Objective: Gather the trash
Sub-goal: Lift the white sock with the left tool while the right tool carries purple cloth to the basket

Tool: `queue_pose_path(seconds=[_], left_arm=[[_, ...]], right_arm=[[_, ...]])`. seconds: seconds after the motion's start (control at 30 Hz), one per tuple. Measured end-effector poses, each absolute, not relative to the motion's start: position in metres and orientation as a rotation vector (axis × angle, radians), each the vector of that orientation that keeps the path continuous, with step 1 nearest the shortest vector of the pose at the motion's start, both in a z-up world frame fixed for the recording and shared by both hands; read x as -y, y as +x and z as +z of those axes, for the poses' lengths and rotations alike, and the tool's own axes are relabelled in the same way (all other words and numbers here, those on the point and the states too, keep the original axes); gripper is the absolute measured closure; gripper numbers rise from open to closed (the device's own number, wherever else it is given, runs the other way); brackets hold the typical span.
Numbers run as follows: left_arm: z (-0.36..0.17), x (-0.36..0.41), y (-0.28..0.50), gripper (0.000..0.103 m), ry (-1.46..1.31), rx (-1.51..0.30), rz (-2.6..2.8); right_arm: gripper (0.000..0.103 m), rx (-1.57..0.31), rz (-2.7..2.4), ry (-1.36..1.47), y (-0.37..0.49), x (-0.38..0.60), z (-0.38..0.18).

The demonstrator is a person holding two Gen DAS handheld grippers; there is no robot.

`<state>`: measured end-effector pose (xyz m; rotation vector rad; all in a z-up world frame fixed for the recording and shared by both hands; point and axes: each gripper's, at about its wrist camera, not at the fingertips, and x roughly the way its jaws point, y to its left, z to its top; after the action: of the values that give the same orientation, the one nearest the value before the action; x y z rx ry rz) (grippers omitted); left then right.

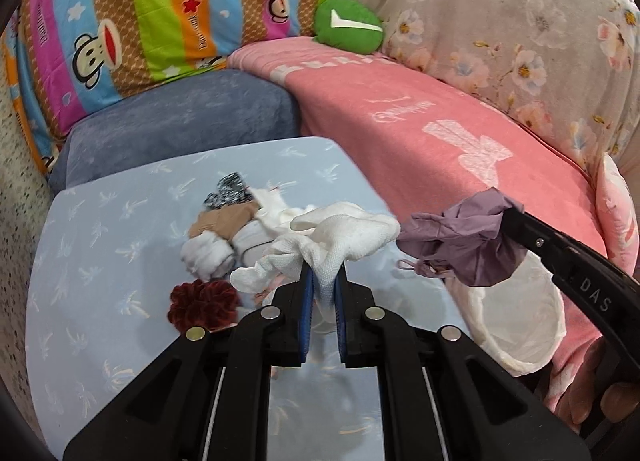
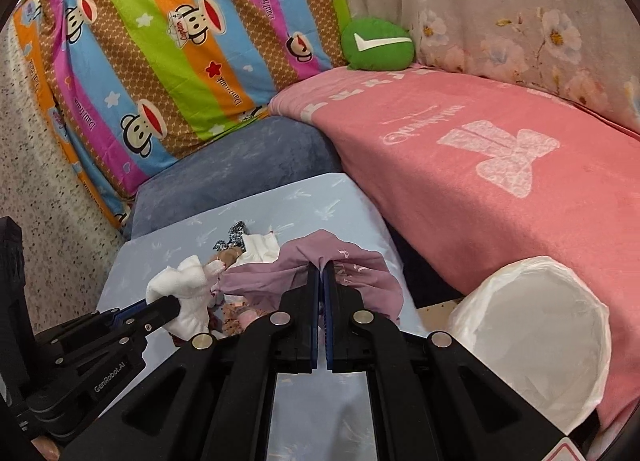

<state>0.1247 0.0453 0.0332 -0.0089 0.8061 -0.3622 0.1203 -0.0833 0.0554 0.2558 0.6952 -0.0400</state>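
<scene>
Up close, the left gripper (image 1: 324, 281) pinched a crumpled white waffle-weave cloth (image 1: 340, 237) above the pale blue table (image 1: 100, 261), while the right gripper (image 2: 322, 277) clamped a wrinkled, thin mauve fabric (image 2: 360, 273) beside it. A soft heap of rags (image 1: 228, 229) lay on the table, and a round bin lined with a white bag (image 2: 536, 341) stood against the fuzzy pink blanket (image 2: 480, 181).

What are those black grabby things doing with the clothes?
A person is tidying up with a tool in each hand. The left tool pinches a white cloth. The right tool pinches a purple cloth. Both cloths hang above the blue table, where more bits lie in a pile. A white-lined bin waits, open, at the right.
</scene>
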Motion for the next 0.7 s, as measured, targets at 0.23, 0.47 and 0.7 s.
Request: queue_pose_path(seconds=[0.23, 0.47, 0.7], left_arm=[[0.043, 0.009, 0.110, 0.093, 0.031, -0.785, -0.472], [0.042, 0.075, 0.092, 0.093, 0.085, -0.794, -0.613], [0.034, 0.130, 0.079, 0.093, 0.139, -0.818, -0.719]], right_arm=[[0.099, -0.649, -0.146, 0.274, 0.080, 0.136, 0.073], [0.099, -0.627, -0.251, 0.320, 0.043, 0.194, 0.070], [0.099, -0.631, -0.338, 0.374, 0.015, 0.245, 0.056]])
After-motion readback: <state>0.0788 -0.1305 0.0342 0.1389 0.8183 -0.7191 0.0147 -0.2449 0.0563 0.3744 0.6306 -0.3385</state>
